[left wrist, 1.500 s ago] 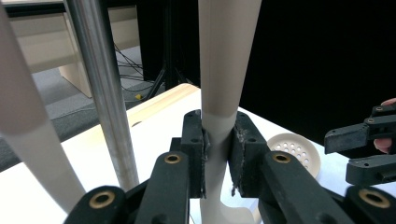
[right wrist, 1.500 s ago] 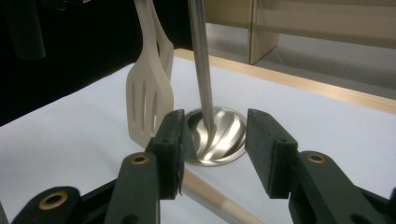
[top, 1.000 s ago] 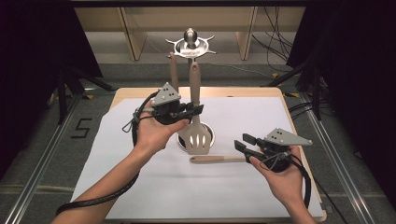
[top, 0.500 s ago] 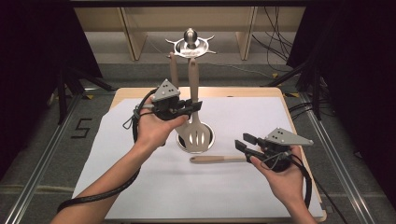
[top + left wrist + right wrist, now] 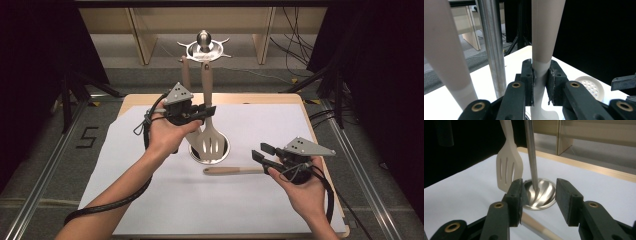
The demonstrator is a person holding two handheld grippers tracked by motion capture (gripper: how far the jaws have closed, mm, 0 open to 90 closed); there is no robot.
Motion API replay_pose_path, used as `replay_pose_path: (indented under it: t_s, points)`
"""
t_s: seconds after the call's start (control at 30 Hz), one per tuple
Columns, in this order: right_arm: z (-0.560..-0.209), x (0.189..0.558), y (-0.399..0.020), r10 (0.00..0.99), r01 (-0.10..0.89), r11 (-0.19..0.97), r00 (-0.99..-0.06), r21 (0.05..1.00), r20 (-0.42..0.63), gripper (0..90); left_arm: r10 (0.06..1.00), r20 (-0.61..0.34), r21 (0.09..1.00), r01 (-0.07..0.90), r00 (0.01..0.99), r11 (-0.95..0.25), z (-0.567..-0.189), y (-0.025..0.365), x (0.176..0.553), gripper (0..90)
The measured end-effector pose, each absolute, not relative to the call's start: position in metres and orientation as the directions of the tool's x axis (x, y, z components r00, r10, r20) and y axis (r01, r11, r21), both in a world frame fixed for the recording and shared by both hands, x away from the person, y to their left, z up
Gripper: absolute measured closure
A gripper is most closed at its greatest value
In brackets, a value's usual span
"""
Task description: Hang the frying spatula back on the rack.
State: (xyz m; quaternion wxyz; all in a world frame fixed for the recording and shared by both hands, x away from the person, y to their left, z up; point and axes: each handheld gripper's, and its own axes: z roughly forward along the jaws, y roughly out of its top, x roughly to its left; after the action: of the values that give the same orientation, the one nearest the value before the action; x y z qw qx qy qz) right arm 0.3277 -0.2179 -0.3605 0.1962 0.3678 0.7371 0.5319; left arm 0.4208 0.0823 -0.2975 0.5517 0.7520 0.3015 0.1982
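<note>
Your left hand-held gripper (image 5: 206, 111) is pinching the handle of the slotted spatula (image 5: 213, 144), just above where the beige grip meets the pale neck. The spatula hangs upright beside the steel pole (image 5: 492, 47) of the utensil stand, blade just over the round steel base (image 5: 222, 156) near the middle of the bench (image 5: 150, 210). Gripping it there likely lets you steer the hole at the handle's top on or off a hook of the stand's crown (image 5: 204, 48). A second beige handle (image 5: 185, 72) hangs behind the pole.

The left gripper view gives what the high view cannot: both pads (image 5: 528, 75) pressed flat against the handle. It also shows a round perforated head (image 5: 591, 86) on the bench towards the right.

Your right hand-held gripper (image 5: 262, 154) rests near the bench's right edge, jaws spread. A wooden-handled utensil (image 5: 232, 170) lies along the bench with its handle pointing at the base. The right gripper view shows that handle (image 5: 537, 227) passing under the left pad without being squeezed, which the high view leaves unclear
</note>
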Motion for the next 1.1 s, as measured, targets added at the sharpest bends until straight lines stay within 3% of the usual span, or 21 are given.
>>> replay_pose_path:
  t_s: [0.07, 0.1, 0.2, 0.3, 0.33, 0.5, 0.67, 0.93, 1.1]
  points:
    - [-0.36, 0.327, -0.218, 0.752, 0.348, 0.162, -0.65, 0.923, 0.113, 58.5, 0.671, -0.03, 0.95, 0.23, 0.74, -0.212, -0.298, 0.082, 0.421, 76.6]
    - [-0.361, 0.327, -0.218, 0.754, 0.348, 0.164, -0.648, 0.923, 0.11, 58.5, 0.682, -0.085, 0.947, 0.272, 0.726, -0.172, -0.299, 0.08, 0.418, 76.6]
    - [-0.361, 0.326, -0.218, 0.758, 0.366, 0.165, -0.641, 0.916, 0.119, 58.3, 0.672, -0.032, 0.95, 0.23, 0.74, -0.209, -0.299, 0.083, 0.422, 76.3]
    - [-0.362, 0.328, -0.218, 0.747, 0.343, 0.173, -0.657, 0.923, 0.104, 58.1, 0.659, -0.048, 0.951, 0.236, 0.751, -0.199, -0.299, 0.084, 0.421, 75.7]
    - [-0.362, 0.329, -0.218, 0.746, 0.328, 0.182, -0.66, 0.927, 0.087, 58.0, 0.663, -0.102, 0.949, 0.273, 0.741, -0.159, -0.3, 0.083, 0.417, 74.2]
    - [-0.363, 0.327, -0.216, 0.754, 0.361, 0.161, -0.645, 0.919, 0.121, 57.7, 0.672, -0.069, 0.956, 0.24, 0.737, -0.166, -0.3, 0.093, 0.407, 63.1]
    - [-0.362, 0.324, -0.215, 0.757, 0.387, 0.162, -0.639, 0.908, 0.137, 57.7, 0.69, -0.056, 0.968, 0.208, 0.721, -0.138, -0.295, 0.111, 0.398, 67.9]
    - [-0.363, 0.327, -0.214, 0.751, 0.348, 0.181, -0.653, 0.92, 0.099, 57.7, 0.743, -0.058, 0.987, 0.149, 0.667, -0.056, -0.268, 0.126, 0.394, 88.3]
    - [-0.363, 0.327, -0.215, 0.753, 0.346, 0.185, -0.651, 0.92, 0.093, 57.7, 0.748, -0.061, 0.994, 0.108, 0.66, -0.015, -0.254, 0.131, 0.4, 89.2]
